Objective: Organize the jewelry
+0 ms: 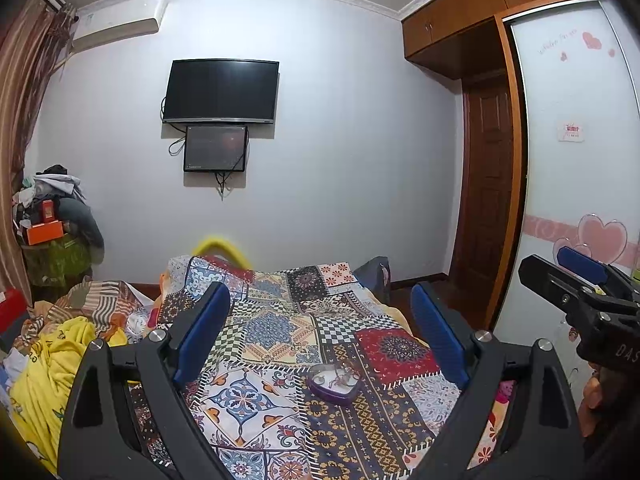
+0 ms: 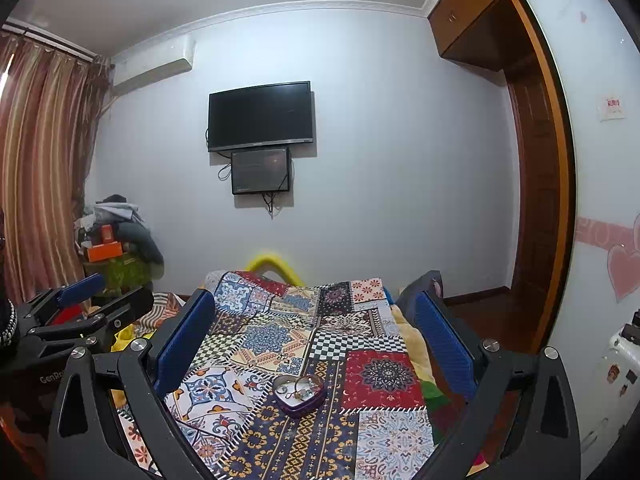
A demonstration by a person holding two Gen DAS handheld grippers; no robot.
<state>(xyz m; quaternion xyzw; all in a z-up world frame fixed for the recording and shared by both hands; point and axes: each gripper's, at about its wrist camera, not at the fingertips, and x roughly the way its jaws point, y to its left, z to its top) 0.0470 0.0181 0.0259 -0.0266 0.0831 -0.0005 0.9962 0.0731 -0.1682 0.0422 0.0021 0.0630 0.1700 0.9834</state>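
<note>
A small purple heart-shaped box (image 1: 334,384) lies open on the patchwork quilt (image 1: 260,344) of a bed. It holds rings and a thin chain. In the left wrist view my left gripper (image 1: 318,288) is open, its blue pads wide apart, and the box lies low between them, nearer the right pad and untouched. My right gripper (image 1: 544,260) reaches in from the right edge, above the bed's side. In the right wrist view my right gripper (image 2: 314,296) is open too, with the heart-shaped box (image 2: 299,394) on the quilt (image 2: 360,380) below the gap. My left gripper (image 2: 124,290) shows at the left.
Crumpled yellow and striped bedding (image 1: 60,352) is heaped on the bed's left side. A pile of clothes and an orange box (image 1: 44,234) stands in the far left corner. A wardrobe door with heart stickers (image 1: 576,160) runs along the right. A white suitcase (image 2: 612,376) stands at the right.
</note>
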